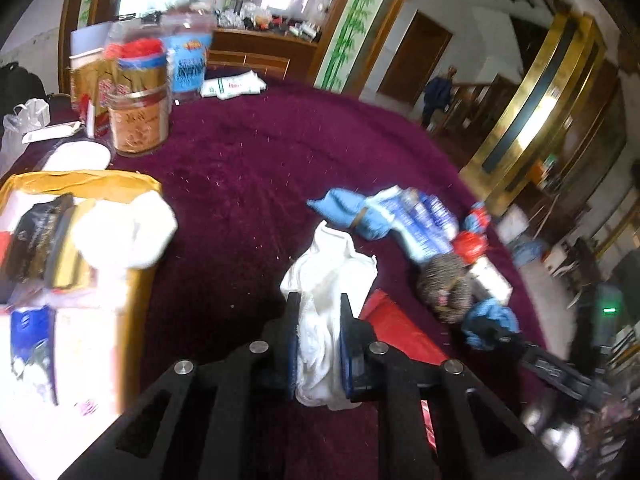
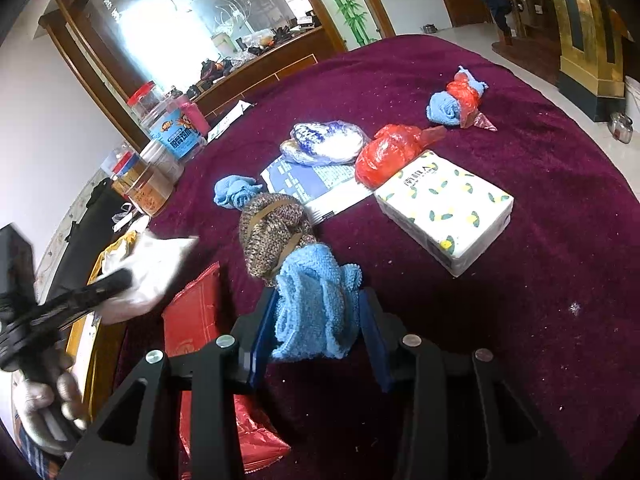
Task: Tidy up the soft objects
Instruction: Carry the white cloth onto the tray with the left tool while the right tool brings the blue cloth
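Note:
My left gripper (image 1: pixel 319 304) is shut on a crumpled white cloth (image 1: pixel 324 272), which bunches up between its blue pads. In the right wrist view the same gripper (image 2: pixel 116 280) shows blurred at the left with the white cloth (image 2: pixel 156 268), above a yellow box (image 2: pixel 108 252). My right gripper (image 2: pixel 318 300) is shut on a light blue towel (image 2: pixel 312 300). Just beyond it lies a brown knitted roll (image 2: pixel 272 232). A small blue cloth (image 2: pixel 234 192) and a blue cloth wrapped in red plastic (image 2: pixel 456 100) lie farther off.
The table has a maroon cover (image 2: pixel 520 300). The yellow box (image 1: pixel 84 184) at the left holds white and packaged items. Jars (image 1: pixel 138 120) stand at the far left. A tissue pack (image 2: pixel 448 208), red plastic bundle (image 2: pixel 384 152), booklet (image 2: pixel 308 180) and flat red bag (image 2: pixel 192 320) lie around.

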A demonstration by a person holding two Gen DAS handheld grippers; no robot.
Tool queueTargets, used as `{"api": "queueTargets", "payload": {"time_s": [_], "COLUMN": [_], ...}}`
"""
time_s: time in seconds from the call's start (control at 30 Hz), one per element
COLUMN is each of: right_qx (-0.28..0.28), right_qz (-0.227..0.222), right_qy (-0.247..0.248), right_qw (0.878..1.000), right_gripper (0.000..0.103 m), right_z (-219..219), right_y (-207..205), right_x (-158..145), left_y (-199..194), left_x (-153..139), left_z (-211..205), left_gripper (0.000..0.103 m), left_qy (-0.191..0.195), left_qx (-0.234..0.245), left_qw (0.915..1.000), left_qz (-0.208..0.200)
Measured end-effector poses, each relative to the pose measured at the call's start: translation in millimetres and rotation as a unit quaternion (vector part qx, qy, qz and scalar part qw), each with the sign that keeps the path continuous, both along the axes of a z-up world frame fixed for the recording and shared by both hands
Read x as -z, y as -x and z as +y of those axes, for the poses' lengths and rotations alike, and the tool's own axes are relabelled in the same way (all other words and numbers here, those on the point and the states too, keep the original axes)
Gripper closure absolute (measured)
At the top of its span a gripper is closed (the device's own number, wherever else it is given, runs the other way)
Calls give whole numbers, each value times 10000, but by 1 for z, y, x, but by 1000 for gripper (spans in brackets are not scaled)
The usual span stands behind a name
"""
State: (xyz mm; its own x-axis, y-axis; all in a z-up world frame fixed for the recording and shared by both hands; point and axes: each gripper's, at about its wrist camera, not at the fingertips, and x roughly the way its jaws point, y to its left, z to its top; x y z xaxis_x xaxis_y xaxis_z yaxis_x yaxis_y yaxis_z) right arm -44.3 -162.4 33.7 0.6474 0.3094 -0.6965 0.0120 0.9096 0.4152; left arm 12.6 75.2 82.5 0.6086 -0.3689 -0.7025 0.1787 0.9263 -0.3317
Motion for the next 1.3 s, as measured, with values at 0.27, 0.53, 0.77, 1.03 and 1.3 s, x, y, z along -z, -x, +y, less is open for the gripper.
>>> {"api": "queueTargets", "payload": {"time_s": [0.27, 0.53, 0.77, 1.03, 1.3], "right_qx": [177, 310, 323, -159, -848], "right_qz": [-79, -108, -213, -552, -734], "right_qy": [156, 494, 482, 695, 627], "right_qw": [9997, 9982, 9981, 9959, 9917], "right_gripper": [64, 64, 64, 64, 64], "right_z": [0, 5, 9, 44, 100], "right_y": [4, 5, 18, 42, 45], "right_x": [-2, -4, -20, -67, -90], "left_y": [50, 78, 66, 33, -2], "left_x": [-45, -30, 1, 33, 44], "left_z": [87, 201, 240, 248, 248], "left_gripper": [88, 88, 87, 87, 87], "left_qy": [514, -45, -589, -974, -1197], "left_qx": [-510, -1821, -2230, -2289, -2325], "left_qw": [9963, 9828, 9728, 9644, 9577], "left_qz": [-464, -308, 207, 898, 1200]}}
